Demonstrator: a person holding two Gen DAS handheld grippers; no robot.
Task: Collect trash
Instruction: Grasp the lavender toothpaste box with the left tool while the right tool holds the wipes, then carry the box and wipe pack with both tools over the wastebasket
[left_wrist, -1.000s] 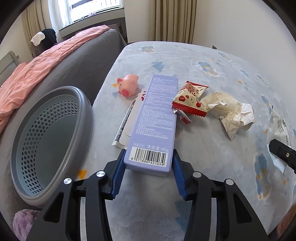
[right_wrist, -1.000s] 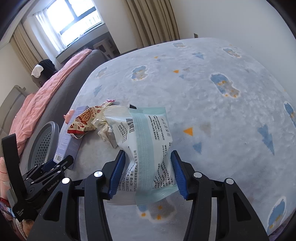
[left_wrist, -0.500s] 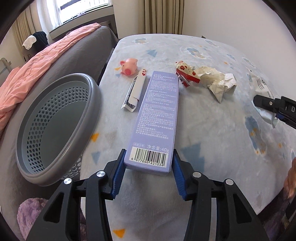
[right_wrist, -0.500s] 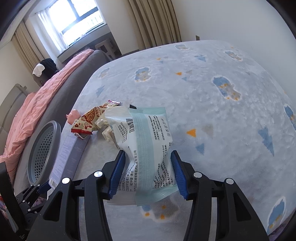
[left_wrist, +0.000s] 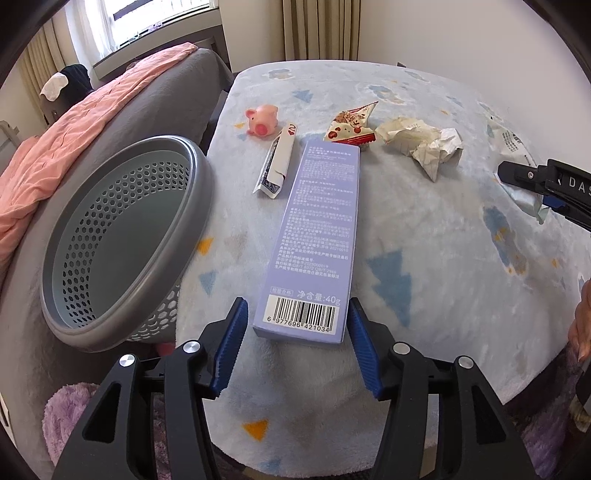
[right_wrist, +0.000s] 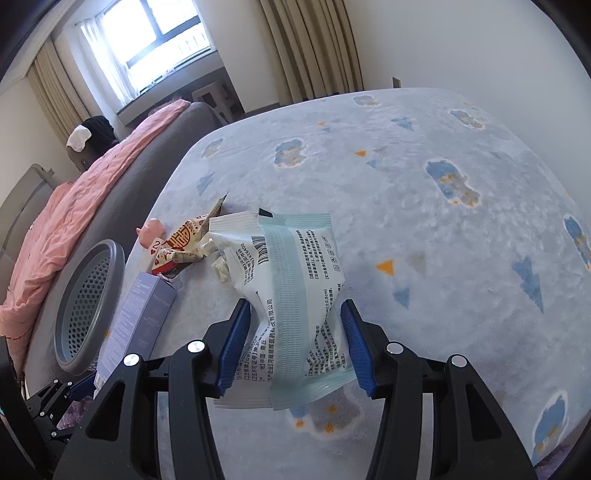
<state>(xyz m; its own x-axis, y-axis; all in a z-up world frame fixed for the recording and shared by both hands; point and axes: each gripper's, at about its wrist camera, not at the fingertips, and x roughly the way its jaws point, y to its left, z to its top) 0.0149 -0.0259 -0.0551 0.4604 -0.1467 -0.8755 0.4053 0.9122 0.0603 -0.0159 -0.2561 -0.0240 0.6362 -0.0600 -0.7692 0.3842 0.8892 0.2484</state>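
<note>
A long lilac box (left_wrist: 321, 221) with a barcode lies lengthwise between the blue pads of my left gripper (left_wrist: 295, 314). Its jaws are opening, and a thin gap shows on each side of the box. The grey perforated basket (left_wrist: 203, 192) stands tilted just left of that gripper, at the edge of the blue blanket. My right gripper (right_wrist: 294, 314) is shut on a white and green packet (right_wrist: 291, 266), held above the blanket. In the right wrist view the box (right_wrist: 140, 317) and basket (right_wrist: 118, 266) are at lower left.
Further back on the blanket lie a red and white snack wrapper (left_wrist: 351, 129), crumpled paper (left_wrist: 424, 144), a narrow white sachet (left_wrist: 279, 162) and a pink pig toy (left_wrist: 262, 120). A grey sofa with a pink cover (left_wrist: 74, 122) runs along the left. A person's hand (left_wrist: 581, 321) shows at right.
My left gripper has drawn back with the lilac box, away from the wrappers and alongside the basket, and its jaws have widened off the box. The right gripper keeps its grip and place.
</note>
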